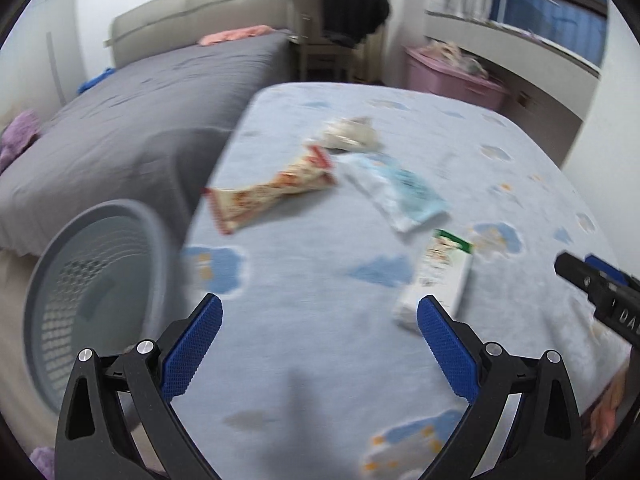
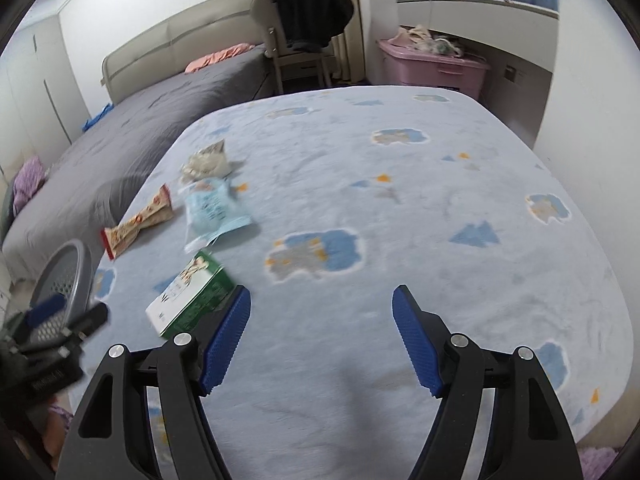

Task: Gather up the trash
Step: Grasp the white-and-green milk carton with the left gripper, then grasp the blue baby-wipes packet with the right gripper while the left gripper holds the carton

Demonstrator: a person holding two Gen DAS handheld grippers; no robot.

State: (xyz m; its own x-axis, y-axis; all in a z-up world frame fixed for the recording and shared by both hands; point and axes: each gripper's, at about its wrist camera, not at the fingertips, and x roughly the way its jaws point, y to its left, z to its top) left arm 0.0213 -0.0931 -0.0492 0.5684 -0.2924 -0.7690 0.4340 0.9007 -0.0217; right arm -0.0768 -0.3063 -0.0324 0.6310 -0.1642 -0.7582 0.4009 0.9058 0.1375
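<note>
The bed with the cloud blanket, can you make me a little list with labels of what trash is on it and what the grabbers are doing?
surface: blue cloud blanket
trash: green-and-white carton; orange snack wrapper; pale blue packet; crumpled grey wrapper
bin: grey basket, beside the bed
left gripper: jaws open, empty
right gripper: jaws open, empty
picture: blurry

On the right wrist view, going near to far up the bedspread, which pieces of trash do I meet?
Green-and-white carton → orange-red snack wrapper → light blue packet → crumpled pale wrapper.
</note>
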